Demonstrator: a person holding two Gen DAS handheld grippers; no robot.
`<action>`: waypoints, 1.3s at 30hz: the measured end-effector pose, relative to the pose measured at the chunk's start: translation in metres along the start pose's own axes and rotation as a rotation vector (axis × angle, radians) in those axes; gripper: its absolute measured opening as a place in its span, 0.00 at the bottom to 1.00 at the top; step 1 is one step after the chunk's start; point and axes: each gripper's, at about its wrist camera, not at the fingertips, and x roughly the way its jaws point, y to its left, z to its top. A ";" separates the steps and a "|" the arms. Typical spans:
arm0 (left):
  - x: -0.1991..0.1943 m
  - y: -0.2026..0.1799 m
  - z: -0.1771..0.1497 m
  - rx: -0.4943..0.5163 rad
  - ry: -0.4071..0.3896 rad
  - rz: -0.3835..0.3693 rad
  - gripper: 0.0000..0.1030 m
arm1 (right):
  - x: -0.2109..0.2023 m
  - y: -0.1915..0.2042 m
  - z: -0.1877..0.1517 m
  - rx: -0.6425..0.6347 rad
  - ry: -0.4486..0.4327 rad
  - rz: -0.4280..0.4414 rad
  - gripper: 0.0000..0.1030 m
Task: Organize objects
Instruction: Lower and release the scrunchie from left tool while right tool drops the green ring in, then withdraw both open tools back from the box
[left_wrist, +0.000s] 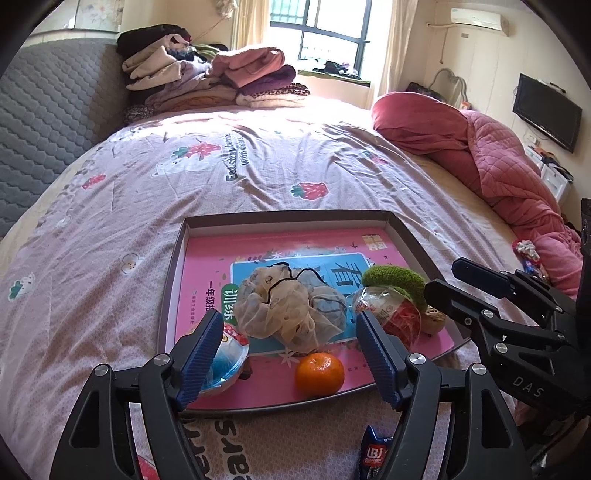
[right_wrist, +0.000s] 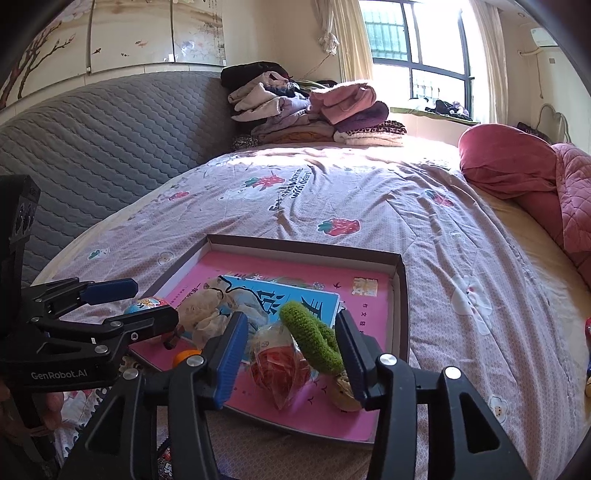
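Both grippers, left (left_wrist: 288, 354) and right (right_wrist: 291, 354), are hovering with jaws apart and empty at the tray's (left_wrist: 173, 266) near edge. Inside it, gathered for tidying, are lying an orange (left_wrist: 320, 373), a mesh bag (left_wrist: 284, 306), a snack packet (right_wrist: 280, 363) and a green band (right_wrist: 314, 336); beyond, folded clothes (left_wrist: 210, 74) are sitting stacked on the bed (left_wrist: 258, 166).

Left gripper (left_wrist: 288, 347), jaws spread wide, hovers over a shallow tray (left_wrist: 173, 280) on a bed (left_wrist: 258, 166); an orange (left_wrist: 320, 373) lies between them.
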 end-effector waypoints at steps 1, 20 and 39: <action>-0.001 0.000 0.000 0.001 -0.002 0.002 0.73 | -0.001 0.000 0.000 0.001 -0.002 0.002 0.49; -0.044 -0.004 -0.005 0.006 -0.056 0.024 0.74 | -0.036 0.013 0.002 -0.001 -0.061 0.044 0.54; -0.077 0.004 -0.027 0.004 -0.061 0.047 0.74 | -0.061 0.031 -0.019 -0.067 -0.073 0.054 0.56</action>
